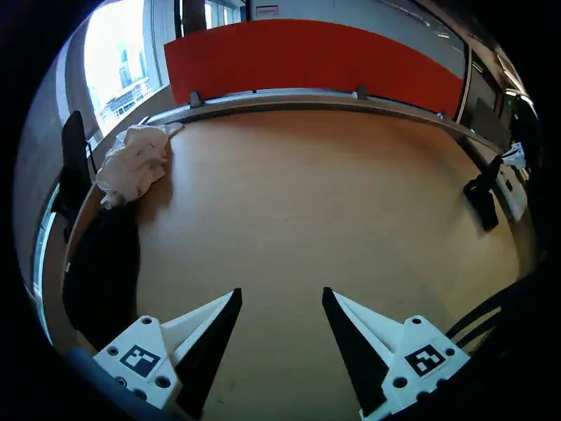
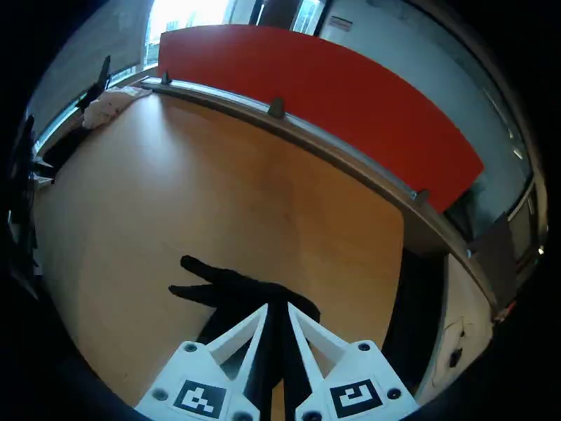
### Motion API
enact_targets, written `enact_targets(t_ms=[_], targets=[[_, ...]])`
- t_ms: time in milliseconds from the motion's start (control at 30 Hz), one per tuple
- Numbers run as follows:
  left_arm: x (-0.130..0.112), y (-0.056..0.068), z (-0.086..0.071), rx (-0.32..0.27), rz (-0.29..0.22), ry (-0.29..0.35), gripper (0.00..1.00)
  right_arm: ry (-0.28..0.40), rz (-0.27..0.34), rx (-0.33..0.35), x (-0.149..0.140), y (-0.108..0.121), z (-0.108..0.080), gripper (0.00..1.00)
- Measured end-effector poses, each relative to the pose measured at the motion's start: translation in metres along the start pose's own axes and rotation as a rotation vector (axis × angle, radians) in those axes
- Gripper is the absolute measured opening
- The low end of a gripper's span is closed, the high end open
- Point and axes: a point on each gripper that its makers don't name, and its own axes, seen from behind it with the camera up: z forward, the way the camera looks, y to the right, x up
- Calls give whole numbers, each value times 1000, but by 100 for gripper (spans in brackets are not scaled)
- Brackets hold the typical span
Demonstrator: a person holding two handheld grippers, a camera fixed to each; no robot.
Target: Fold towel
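Note:
The towel (image 1: 133, 165) is a crumpled white heap at the far left of the wooden table (image 1: 315, 210), near its back edge. In the right gripper view the towel (image 2: 109, 102) is small and far off at the upper left. My left gripper (image 1: 280, 293) hovers open over bare wood, well short of the towel, with nothing between its fingers. My right gripper (image 2: 277, 309) has its fingers drawn together. A black pronged object (image 2: 224, 284) lies on the table (image 2: 210, 182) right at its tips; I cannot tell if the fingers touch it.
A red partition (image 1: 315, 59) runs along the table's back rail. A black mass (image 1: 102, 274) lies at the left edge below the towel. A black stand-like object (image 1: 484, 196) sits near the right edge. Dark chairs (image 2: 21, 189) stand at the left.

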Motion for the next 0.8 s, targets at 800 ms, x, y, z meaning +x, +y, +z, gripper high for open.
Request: enact_targets(t_ms=[800], targets=[[-3, 0, 2, -1, 15, -5, 85, -143, 103, -23, -110, -17, -3, 5]])
